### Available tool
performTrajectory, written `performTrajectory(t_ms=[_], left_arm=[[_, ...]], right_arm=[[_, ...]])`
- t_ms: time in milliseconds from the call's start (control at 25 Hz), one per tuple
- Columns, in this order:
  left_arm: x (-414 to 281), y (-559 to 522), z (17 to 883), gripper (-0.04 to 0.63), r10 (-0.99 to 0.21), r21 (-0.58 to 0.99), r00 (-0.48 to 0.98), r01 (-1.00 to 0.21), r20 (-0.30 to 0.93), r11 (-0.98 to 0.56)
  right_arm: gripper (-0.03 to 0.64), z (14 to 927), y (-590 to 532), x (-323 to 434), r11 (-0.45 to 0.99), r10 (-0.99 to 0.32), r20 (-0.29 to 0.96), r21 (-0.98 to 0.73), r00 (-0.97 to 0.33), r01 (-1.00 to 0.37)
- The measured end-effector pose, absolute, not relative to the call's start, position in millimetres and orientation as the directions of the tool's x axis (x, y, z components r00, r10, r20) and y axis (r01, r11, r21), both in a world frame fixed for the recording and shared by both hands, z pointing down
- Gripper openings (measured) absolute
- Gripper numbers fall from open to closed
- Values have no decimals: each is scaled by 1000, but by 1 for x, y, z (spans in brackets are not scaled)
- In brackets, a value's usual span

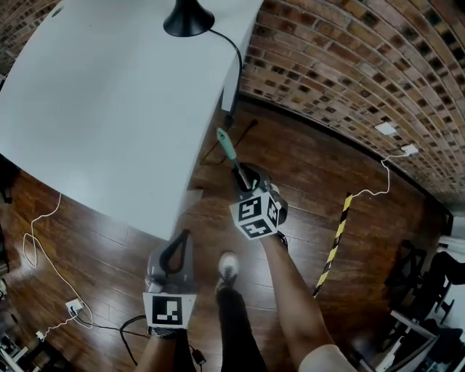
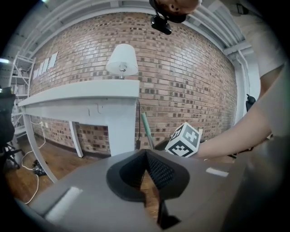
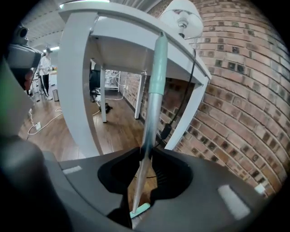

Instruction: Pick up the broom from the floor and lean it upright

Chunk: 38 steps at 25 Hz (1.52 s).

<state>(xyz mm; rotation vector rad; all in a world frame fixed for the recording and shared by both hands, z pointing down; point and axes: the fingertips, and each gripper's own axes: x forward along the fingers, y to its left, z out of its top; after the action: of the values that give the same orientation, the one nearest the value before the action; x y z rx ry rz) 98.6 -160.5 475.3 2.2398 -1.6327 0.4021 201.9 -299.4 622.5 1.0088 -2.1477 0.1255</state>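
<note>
Holding: my right gripper [image 3: 145, 156] has its jaws clamped on the bare metal shaft of the broom [image 3: 155, 86], low down, so the long end stands up ahead of me and I can steer where it comes to rest.
Broom's lower end: a pale green piece [image 3: 140, 209] shows just below the jaws; I cannot tell whether it touches the floor [image 1: 305, 182].
Spare tool: my left gripper [image 2: 145, 156] has its jaws together with nothing between them. It hangs near the right one, free, I judge, to steady the shaft.
Footing: my shoe [image 1: 228, 267] is planted between the two grippers.
Broom's top: the green grip [image 1: 227, 145] tilts toward the white leg [image 1: 231, 80] at the corner of the tabletop [image 1: 94, 94]; contact with it is not clear.
Hazard: a lamp [image 1: 187, 18] stands on that far corner and its cord [image 1: 237, 62] hangs down by the leg, where the handle could snag it.
Backstop: the brick wall [image 1: 349, 65] lies just beyond. I judge the broom is raised but not yet leaned.
</note>
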Motion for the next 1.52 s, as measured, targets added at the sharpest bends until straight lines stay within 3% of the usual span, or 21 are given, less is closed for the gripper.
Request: performTrajectory(t_ms=[560, 1080, 1160, 1320, 1520], left_arm=[[75, -151, 488, 0, -850, 131, 281, -960, 446, -248], [70, -143, 489, 0, -847, 134, 279, -960, 453, -245], [64, -142, 489, 0, -850, 148, 263, -964, 457, -219], [41, -137, 475, 0, -883, 125, 221, -975, 414, -185], [20, -128, 442, 0, -895, 91, 219, -976, 388, -199]], right_arm=[[124, 626, -309, 178, 700, -641, 648, 273, -411, -660], [169, 612, -304, 192, 649, -672, 616, 223, -411, -727], [141, 603, -295, 200, 631, -693, 599, 236, -401, -739], [17, 573, -265, 227, 546, -755, 554, 235, -351, -804], [14, 515, -229, 255, 452, -814, 498, 220, -299, -864]])
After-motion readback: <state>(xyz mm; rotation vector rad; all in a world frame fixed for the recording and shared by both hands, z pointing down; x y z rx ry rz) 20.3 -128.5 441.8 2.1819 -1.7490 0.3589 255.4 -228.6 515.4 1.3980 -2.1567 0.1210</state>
